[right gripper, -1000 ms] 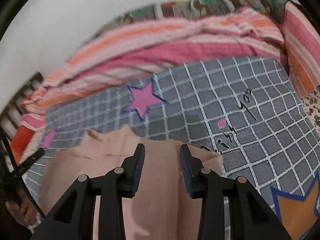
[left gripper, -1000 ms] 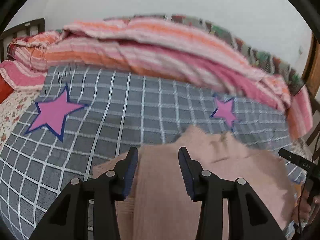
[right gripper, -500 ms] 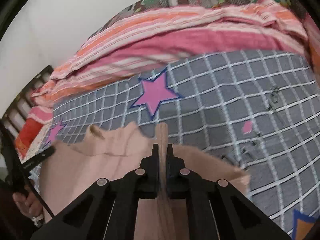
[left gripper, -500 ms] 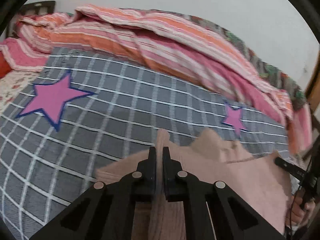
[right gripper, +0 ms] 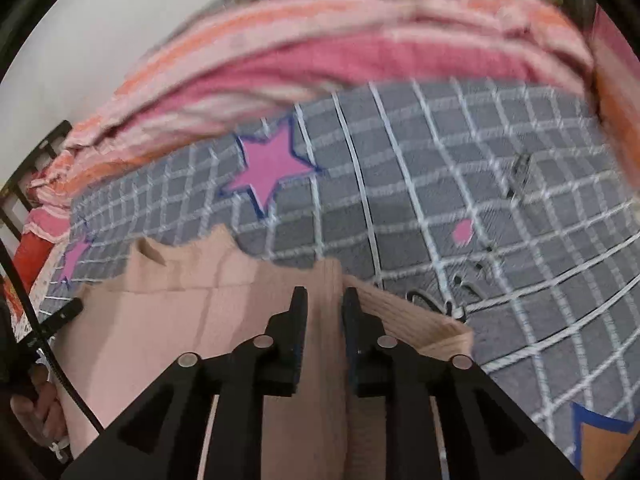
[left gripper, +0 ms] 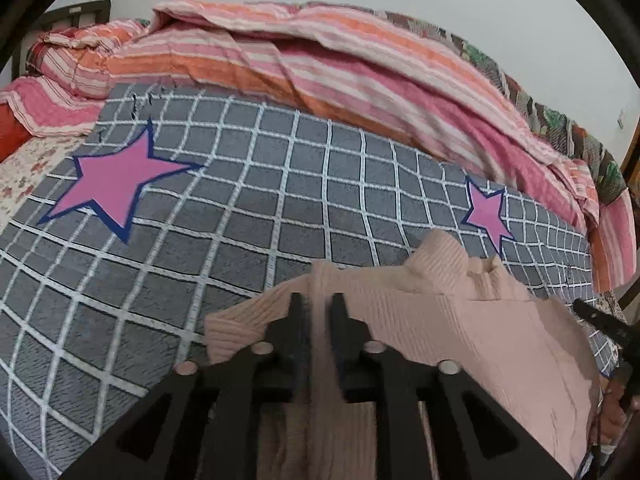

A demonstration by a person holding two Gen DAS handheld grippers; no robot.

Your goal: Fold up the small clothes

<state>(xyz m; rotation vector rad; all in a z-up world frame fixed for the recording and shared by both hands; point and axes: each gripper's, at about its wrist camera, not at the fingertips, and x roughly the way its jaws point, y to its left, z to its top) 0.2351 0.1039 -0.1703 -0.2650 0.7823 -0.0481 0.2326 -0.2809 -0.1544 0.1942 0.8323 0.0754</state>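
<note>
A pale pink ribbed knit sweater point(left gripper: 460, 320) lies on the grey checked blanket point(left gripper: 260, 220), its high collar pointing away. My left gripper point(left gripper: 319, 300) is shut on a raised ridge of the sweater near its left shoulder. In the right wrist view the same sweater point(right gripper: 160, 320) fills the lower left, and my right gripper point(right gripper: 325, 294) is shut on a pinched ridge of it near the right shoulder. Both folds stand up between the jaws. The sweater's lower part is hidden under the grippers.
A striped pink and orange quilt point(left gripper: 320, 68) is bunched along the far side of the bed by the wall. Pink stars point(left gripper: 116, 184) mark the blanket. A dark headboard point(left gripper: 76, 16) stands far left. The other gripper point(left gripper: 608, 324) shows at the right edge.
Both grippers were open over the sweater a second ago; each closed on a pinch of fabric half a second ago and has since lifted slightly, the jaws now a little wider around the fold.
</note>
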